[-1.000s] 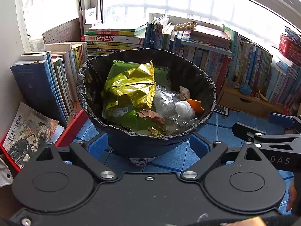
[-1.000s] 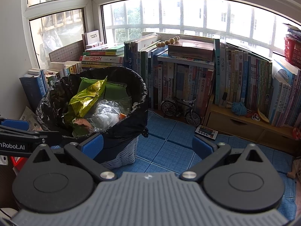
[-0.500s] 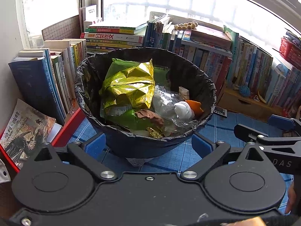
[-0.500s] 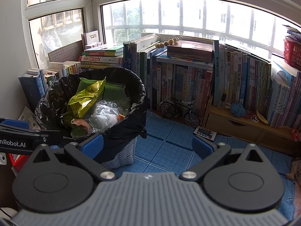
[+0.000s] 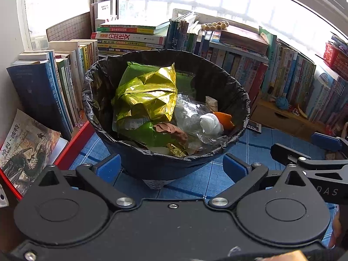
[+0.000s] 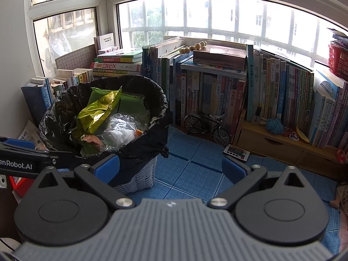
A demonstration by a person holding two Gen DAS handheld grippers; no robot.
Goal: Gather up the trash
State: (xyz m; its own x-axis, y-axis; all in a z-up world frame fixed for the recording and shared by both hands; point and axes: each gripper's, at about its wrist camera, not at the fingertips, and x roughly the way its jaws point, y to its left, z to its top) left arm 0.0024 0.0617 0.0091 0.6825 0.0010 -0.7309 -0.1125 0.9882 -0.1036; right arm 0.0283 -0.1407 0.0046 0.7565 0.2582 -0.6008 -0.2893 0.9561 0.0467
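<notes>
Left wrist view: left gripper [image 5: 171,169] jaws opening wide, nothing between them — trash bin [image 5: 237,100] just ahead, full of light crinkly wrappers. Black liner [image 5: 102,87] is thin, soft, likely slippery; take hold at the rolled rim.

Right wrist view: right gripper [image 6: 170,168] wide, empty — bin [image 6: 141,178] ahead-left on blue floor mats [image 6: 195,158], bookshelves [image 6: 271,91] behind, under windows.
</notes>
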